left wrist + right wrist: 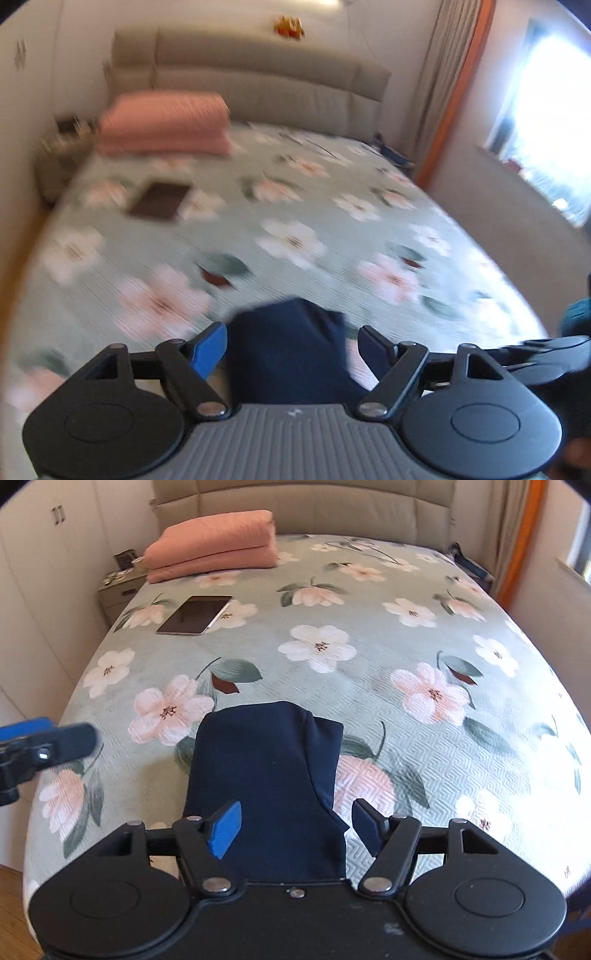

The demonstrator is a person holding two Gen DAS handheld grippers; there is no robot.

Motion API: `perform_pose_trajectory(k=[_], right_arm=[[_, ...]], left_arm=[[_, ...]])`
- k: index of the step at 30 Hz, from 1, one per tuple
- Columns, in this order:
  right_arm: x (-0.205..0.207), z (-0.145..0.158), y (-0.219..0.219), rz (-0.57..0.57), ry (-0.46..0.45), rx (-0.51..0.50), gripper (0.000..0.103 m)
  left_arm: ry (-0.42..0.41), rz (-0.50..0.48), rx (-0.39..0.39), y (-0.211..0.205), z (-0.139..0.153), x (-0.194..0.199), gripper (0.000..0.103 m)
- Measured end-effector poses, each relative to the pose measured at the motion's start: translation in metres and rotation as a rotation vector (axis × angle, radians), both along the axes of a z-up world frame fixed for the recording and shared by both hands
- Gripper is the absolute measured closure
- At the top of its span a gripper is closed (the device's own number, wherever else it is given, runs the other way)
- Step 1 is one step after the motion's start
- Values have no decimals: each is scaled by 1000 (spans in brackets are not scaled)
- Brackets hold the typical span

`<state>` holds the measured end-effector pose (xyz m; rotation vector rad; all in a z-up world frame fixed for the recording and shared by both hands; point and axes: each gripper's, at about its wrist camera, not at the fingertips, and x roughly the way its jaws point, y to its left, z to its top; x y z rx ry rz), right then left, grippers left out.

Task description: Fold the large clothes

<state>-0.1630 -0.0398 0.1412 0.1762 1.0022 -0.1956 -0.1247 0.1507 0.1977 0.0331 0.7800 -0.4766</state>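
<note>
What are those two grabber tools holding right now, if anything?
Nothing. Both the left gripper and the right gripper stand with jaws open above the folded navy garment, which lies loose on the bed.

no readable text in either view.
the only mark at all is a small pale emblem on the grey ribbed housing (291,435) of the left gripper, sitting at the housing's upper edge between the two finger pivots, and it is too small and blurred to read as a letter or brand. the dark tablet (195,614) shows a blank screen, and the cluttered items on the nightstand (120,590), to the left of the tablet, are too small to make out any label.
</note>
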Motion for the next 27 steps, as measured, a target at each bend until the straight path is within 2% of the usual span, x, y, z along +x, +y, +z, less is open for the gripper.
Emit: perform_pose_trajectory(k=[3,5,10,12,14,18,24,27], right_arm=[[-1,12,-6,-42,0,58,23],[-4,19,-8,-56,2,83,23],[0,26,-5,-39,15,112,23],[1,28,-3,-24,14,117,23],[0,29,-2,-21,14,110,23],[1,24,-5,-35,40,117,23],[2,19,-13,-43,57,135,23],[3,16,-14,-42,71,139,23]], left_arm=[[-61,38,78,6,26,-3,14],[-63,60,103,7,33,-4,12],[31,104,120,4,13,4,11],[69,162,163,4,3,9,13],[66,195,225,4,2,11,14],[47,182,271,1,4,11,16],[40,150,249,-8,10,9,17],[35,145,269,-14,10,9,17]])
